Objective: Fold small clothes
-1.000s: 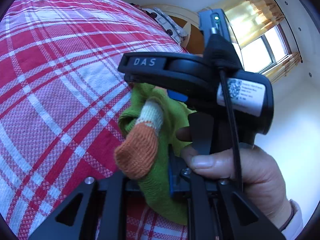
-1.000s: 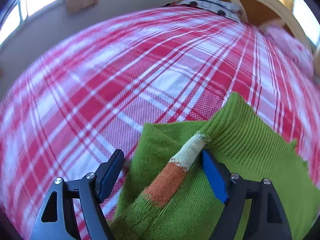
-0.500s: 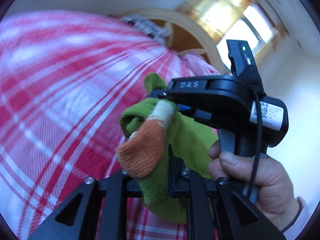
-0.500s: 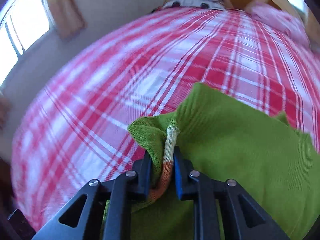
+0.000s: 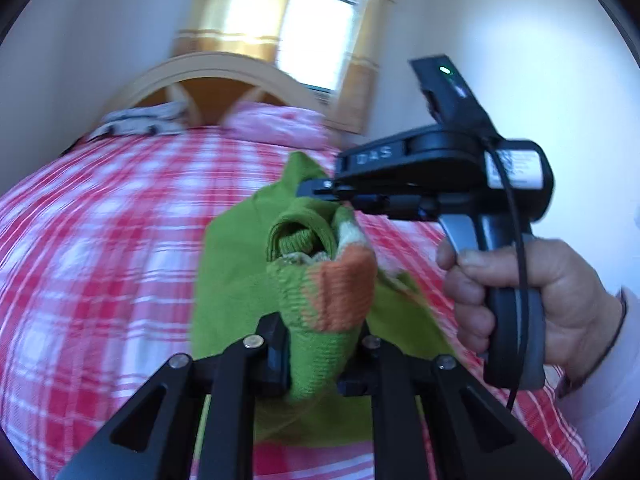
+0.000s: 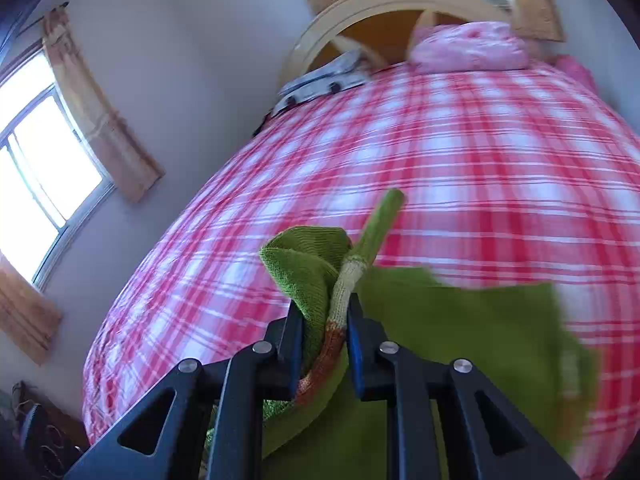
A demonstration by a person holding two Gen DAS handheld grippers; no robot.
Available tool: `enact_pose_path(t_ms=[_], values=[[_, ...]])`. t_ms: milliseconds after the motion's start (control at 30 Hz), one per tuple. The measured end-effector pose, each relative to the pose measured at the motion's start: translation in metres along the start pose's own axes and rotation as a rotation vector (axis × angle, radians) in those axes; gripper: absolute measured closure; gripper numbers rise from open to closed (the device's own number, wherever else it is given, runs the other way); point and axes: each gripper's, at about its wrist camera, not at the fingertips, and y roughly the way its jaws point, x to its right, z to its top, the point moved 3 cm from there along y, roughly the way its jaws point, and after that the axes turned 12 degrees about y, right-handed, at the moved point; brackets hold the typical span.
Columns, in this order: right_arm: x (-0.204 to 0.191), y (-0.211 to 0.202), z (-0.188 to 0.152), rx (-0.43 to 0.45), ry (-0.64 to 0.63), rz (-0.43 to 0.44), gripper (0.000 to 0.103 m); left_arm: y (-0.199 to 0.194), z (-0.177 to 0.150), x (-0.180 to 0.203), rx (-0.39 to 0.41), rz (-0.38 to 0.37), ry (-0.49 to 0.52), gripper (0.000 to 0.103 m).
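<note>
A small green knitted garment (image 5: 236, 264) with an orange and cream striped edge (image 5: 340, 280) hangs lifted above the red plaid bed. My left gripper (image 5: 324, 356) is shut on its striped edge. My right gripper (image 6: 323, 332) is shut on another part of the same striped edge (image 6: 346, 280), and it shows in the left wrist view (image 5: 332, 196) just behind the fabric, held by a hand (image 5: 532, 288). The green cloth (image 6: 460, 344) drapes down between and below both grippers.
The red and white plaid bedspread (image 6: 440, 160) covers the bed. A pink pillow (image 6: 468, 48) and a grey folded item (image 6: 328, 76) lie by the curved wooden headboard (image 6: 384, 4). Curtained windows (image 6: 32, 168) are on the walls.
My right gripper has closed on the striped edge. Both grippers have lifted the garment off the bed and tilted up toward the headboard.
</note>
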Motion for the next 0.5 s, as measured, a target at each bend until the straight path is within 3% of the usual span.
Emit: enact_pose_path(t_ms=[233,500], values=[[0.104,-0.049,-0.012,0.023,0.096,-0.082,0.084,0.041,-0.002,0.089,-0.099,-0.102,0.115,0.087],[0.181,-0.047,-0.040,0.016,0.189,-0.123,0.084,0.070,-0.025,0.117,-0.206,-0.105,0.160,0.086]])
